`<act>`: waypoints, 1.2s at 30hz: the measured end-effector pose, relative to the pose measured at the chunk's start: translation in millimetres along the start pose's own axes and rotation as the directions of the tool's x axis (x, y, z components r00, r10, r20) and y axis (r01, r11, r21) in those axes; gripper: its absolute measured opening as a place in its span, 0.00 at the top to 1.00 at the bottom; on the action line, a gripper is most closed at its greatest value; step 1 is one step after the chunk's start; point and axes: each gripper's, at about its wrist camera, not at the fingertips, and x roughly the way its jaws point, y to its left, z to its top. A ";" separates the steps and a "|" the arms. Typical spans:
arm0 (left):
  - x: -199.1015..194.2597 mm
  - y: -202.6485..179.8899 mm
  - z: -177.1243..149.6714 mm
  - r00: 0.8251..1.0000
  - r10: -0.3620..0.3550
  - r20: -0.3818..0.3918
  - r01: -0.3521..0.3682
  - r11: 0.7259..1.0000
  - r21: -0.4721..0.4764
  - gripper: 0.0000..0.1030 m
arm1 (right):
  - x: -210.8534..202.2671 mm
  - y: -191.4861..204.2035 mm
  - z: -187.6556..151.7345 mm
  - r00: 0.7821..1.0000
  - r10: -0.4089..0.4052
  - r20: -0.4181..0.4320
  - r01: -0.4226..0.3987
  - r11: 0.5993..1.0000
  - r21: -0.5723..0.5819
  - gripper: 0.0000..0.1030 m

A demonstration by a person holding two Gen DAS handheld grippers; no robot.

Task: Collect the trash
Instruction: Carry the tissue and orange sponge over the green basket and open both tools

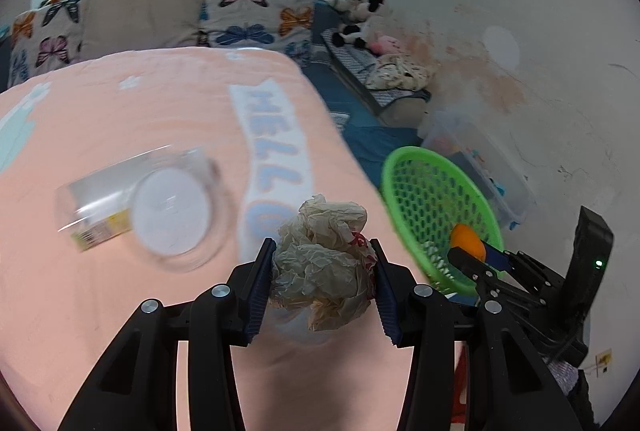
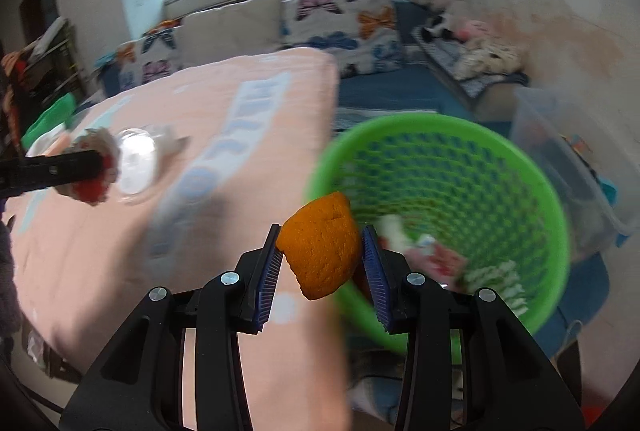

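My left gripper (image 1: 323,251) is shut on a crumpled beige paper wrapper (image 1: 324,263) with red print, held above the pink blanket (image 1: 120,119). My right gripper (image 2: 320,235) is shut on a piece of orange peel (image 2: 320,245), just left of the rim of the green mesh basket (image 2: 500,151). In the left wrist view the basket (image 1: 424,191) stands to the right of the bed, with the right gripper (image 1: 476,255) and its orange peel (image 1: 467,239) at the rim. Several scraps of trash (image 2: 436,259) lie in the basket. The left gripper (image 2: 100,167) shows at far left in the right wrist view.
A clear plastic container (image 1: 160,207) with a white lid lies on its side on the blanket. Butterfly-print pillows (image 1: 260,15) line the headboard. A clear storage bin (image 1: 480,167) sits on the floor behind the basket, and plush toys (image 1: 360,23) lie by the wall.
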 end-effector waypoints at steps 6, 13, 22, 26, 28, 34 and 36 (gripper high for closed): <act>19.0 -31.8 15.2 1.000 -0.022 -0.015 0.022 0.999 0.049 0.57 | 6.3 -51.6 -3.6 0.998 -0.056 -0.021 0.058 0.996 0.075 0.58; 40.6 -62.1 24.7 0.998 -0.040 -0.038 0.044 0.994 0.096 0.57 | 16.0 -79.6 -9.4 0.997 -0.061 -0.048 0.067 0.989 0.132 0.53; 71.1 -97.1 28.7 0.994 -0.073 -0.082 0.084 0.985 0.148 0.56 | 6.5 -88.6 -15.0 0.997 -0.077 -0.027 0.081 0.985 0.152 0.40; 83.7 -111.8 29.3 0.992 -0.083 -0.096 0.099 0.980 0.174 0.56 | 0.2 -90.8 -17.1 0.997 -0.077 -0.015 0.078 0.984 0.160 0.37; 89.4 -118.1 30.2 0.991 -0.084 -0.100 0.102 0.977 0.187 0.56 | -3.6 -91.6 -19.3 0.997 -0.075 -0.008 0.075 0.984 0.163 0.36; 110.8 -129.9 29.6 0.987 -0.086 -0.138 0.112 0.975 0.192 0.54 | -16.5 -92.3 -26.2 0.997 -0.072 0.011 0.069 0.982 0.175 0.34; 116.6 -133.8 27.1 0.985 -0.083 -0.148 0.112 0.974 0.198 0.52 | -20.2 -93.1 -28.8 0.997 -0.071 0.013 0.067 0.982 0.176 0.34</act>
